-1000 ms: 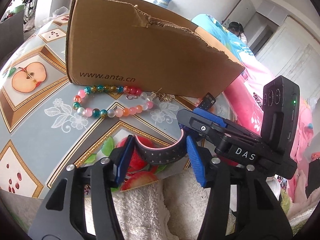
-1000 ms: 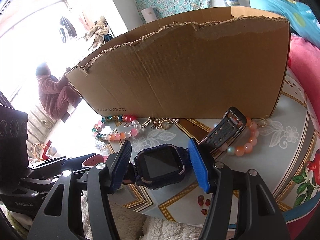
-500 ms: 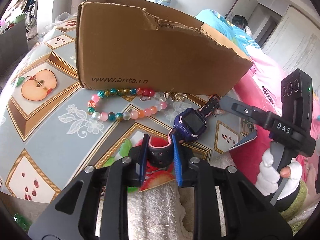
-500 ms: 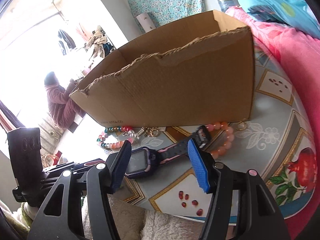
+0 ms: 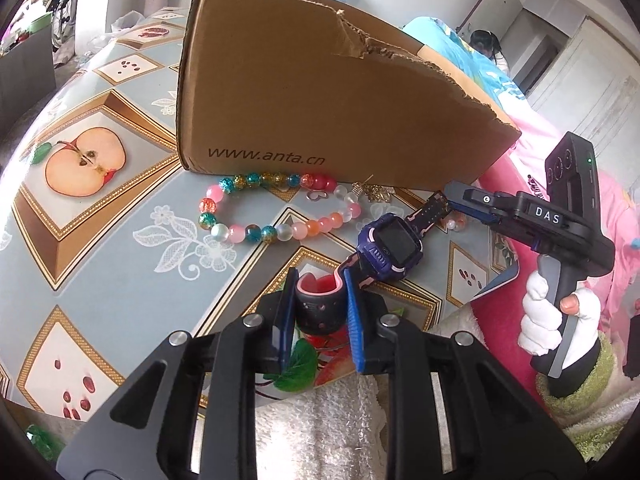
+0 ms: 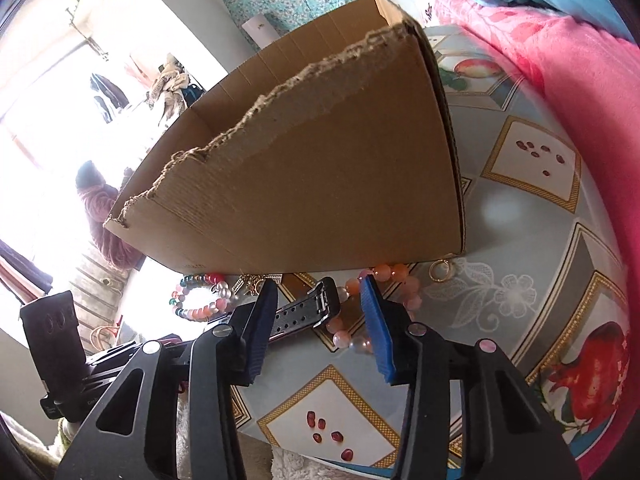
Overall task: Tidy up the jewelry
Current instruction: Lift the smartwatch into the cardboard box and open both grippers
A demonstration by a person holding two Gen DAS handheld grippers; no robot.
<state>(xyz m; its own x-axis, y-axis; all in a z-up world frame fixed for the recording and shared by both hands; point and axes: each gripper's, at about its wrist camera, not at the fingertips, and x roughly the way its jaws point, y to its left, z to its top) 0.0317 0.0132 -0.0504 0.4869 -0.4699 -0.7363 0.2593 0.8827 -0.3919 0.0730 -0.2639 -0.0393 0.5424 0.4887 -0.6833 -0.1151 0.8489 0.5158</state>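
Note:
A purple kids' watch [image 5: 394,246] with a black-and-pink strap lies on the fruit-print tablecloth in front of a torn cardboard box [image 5: 320,92]. My left gripper [image 5: 320,300] is shut on the curled near end of the strap. In the right wrist view the strap's buckle end [image 6: 316,306] lies between the blue pads of my right gripper [image 6: 319,292]. Its jaws are closing, with a gap left on both sides of the strap. From the left wrist view the right gripper [image 5: 456,200] reaches in from the right, held by a white-gloved hand [image 5: 540,320].
A multicoloured bead bracelet [image 5: 276,208] and a gold charm [image 5: 374,192] lie along the box's foot. A peach bead bracelet [image 6: 384,308] and a gold ring [image 6: 440,270] sit by the box's right corner. Pink bedding [image 6: 560,60] borders the table. People are in the background.
The left gripper has closed on the strap's near end. The right gripper has left the watch body, swung right to the buckle end, and its jaws have narrowed.

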